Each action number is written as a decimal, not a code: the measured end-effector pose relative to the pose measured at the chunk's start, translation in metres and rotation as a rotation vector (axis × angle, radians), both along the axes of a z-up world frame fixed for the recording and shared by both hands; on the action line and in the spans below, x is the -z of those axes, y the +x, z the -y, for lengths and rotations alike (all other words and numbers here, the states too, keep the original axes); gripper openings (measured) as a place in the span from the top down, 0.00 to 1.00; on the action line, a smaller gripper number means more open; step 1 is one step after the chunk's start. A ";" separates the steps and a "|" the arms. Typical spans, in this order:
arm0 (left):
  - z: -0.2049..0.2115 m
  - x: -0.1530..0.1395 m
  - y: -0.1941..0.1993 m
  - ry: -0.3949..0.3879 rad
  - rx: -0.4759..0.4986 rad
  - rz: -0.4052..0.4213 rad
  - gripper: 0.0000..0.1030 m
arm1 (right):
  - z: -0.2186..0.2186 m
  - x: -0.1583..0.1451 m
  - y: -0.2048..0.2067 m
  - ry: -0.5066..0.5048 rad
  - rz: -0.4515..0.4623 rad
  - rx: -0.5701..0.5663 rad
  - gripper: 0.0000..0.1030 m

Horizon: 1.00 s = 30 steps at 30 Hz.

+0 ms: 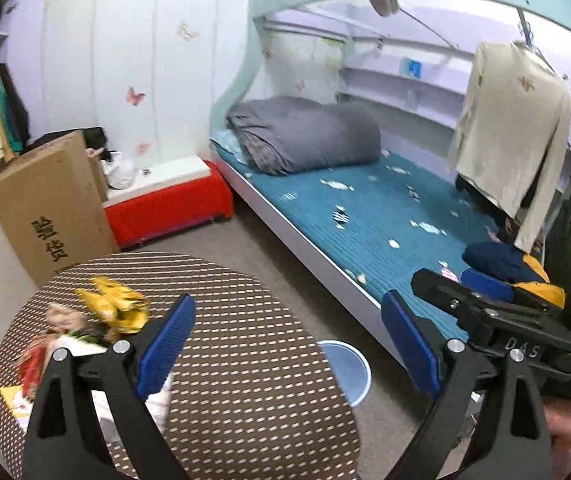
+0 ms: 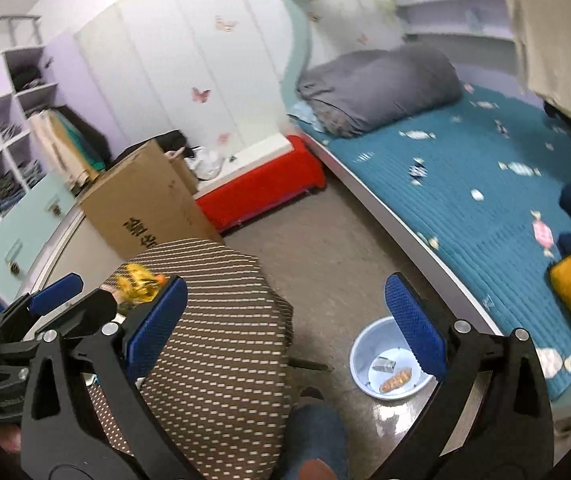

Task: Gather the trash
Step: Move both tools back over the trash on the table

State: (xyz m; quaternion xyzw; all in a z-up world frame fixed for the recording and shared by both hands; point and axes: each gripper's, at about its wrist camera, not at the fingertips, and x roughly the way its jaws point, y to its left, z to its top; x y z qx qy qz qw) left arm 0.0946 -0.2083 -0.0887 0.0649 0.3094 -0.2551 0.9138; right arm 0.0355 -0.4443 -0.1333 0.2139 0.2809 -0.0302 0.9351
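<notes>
since the wrappers (image 1: 113, 308) lie heaped at the far left of the surface (image 1: 245, 360), with a yellow one on top and red and white scraps just beside it, bring your left claw (image 1: 285, 344) over to them; it is wide open and holds nothing, its left pad near the heap's edge. go for the yellow wrapper first, pinching a crumpled ridge rather than a flat face, since thin foil will likely slip. your right claw (image 2: 285, 328) is open and empty too, hanging over the floor between the surface and the bin (image 2: 365, 344), which sits low beside the bed (image 2: 485, 208) with two bits already in it. the surface is round and covered in a brown dotted cloth. a box (image 1: 49, 200) stands behind it, near a red bench (image 1: 173, 204).
</notes>
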 end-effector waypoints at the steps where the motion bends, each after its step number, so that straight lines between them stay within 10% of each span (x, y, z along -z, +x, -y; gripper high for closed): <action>1: -0.008 -0.001 -0.001 -0.004 -0.012 0.006 0.11 | -0.009 -0.004 0.000 -0.008 0.006 -0.015 0.06; 30: -0.275 0.056 -0.011 -0.017 -0.611 -0.045 0.11 | -0.233 0.003 0.059 -0.166 -0.071 -0.378 0.06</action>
